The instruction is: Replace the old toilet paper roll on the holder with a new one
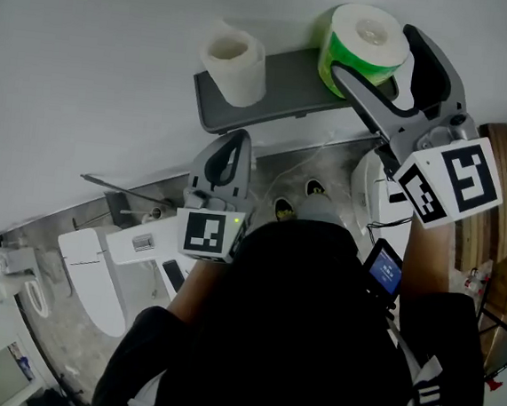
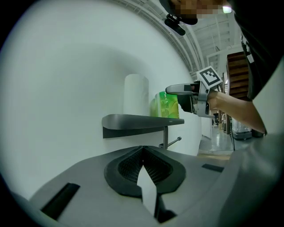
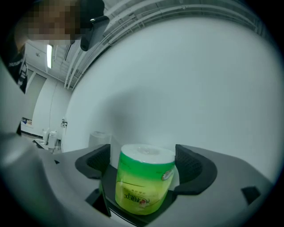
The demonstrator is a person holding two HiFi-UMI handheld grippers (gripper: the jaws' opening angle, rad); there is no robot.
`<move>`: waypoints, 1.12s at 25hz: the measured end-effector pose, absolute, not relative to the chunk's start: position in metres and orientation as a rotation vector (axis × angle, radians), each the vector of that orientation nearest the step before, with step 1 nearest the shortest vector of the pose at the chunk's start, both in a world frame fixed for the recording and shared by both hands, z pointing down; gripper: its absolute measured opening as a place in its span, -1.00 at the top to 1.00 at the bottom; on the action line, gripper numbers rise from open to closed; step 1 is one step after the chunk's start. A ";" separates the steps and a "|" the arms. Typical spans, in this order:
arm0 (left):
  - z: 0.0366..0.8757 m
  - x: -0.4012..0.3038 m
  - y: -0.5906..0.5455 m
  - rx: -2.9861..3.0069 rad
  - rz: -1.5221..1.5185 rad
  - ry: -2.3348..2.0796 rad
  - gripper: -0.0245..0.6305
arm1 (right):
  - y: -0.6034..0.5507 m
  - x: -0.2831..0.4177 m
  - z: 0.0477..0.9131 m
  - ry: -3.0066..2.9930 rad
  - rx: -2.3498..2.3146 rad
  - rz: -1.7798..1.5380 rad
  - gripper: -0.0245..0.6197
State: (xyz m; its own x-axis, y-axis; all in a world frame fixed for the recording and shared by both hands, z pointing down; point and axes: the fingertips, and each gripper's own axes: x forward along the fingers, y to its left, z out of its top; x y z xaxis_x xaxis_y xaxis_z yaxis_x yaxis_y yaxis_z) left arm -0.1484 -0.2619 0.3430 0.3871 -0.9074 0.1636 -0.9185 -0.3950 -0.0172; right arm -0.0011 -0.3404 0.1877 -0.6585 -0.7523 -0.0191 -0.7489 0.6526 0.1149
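Nearest, your left claw (image 2: 143,153), shut and empty, held aside; your right claw (image 3: 144,160) gapes wide astride the upright green-wrapped toilet roll (image 3: 142,186) on the grey wall shelf (image 1: 292,81), presumably to clear its girth.

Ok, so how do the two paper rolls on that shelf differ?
The green-wrapped roll is packaged; the white roll is bare. The green-wrapped roll stands between the open jaws of the right tool; the white roll stands away from it. Both stand upright on the grey shelf.
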 end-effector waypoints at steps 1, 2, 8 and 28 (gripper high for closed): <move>0.344 -0.150 -0.261 2.544 0.237 -1.690 0.86 | -0.342 -0.001 0.189 -2.814 1.294 -0.191 -0.40; 0.344 -0.151 -0.261 2.536 0.246 -1.693 0.86 | -0.344 0.000 0.190 -2.792 1.305 -0.207 -0.41; 0.347 -0.151 -0.262 2.516 0.254 -1.699 0.86 | -0.361 0.003 0.213 -2.750 1.315 -0.099 -0.41; 0.341 -0.145 -0.267 2.583 0.171 -1.661 0.86 | -0.357 -0.007 0.216 -2.789 1.246 -0.157 -0.40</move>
State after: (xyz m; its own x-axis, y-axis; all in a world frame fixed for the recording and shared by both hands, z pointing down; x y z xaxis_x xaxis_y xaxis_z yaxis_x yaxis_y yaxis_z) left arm -0.1449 -0.2669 0.3406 0.4111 -0.9024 0.1289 -0.9097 -0.4152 -0.0051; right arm -0.0068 -0.3571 0.2164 -0.6653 -0.7458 0.0340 -0.7373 0.6635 0.1271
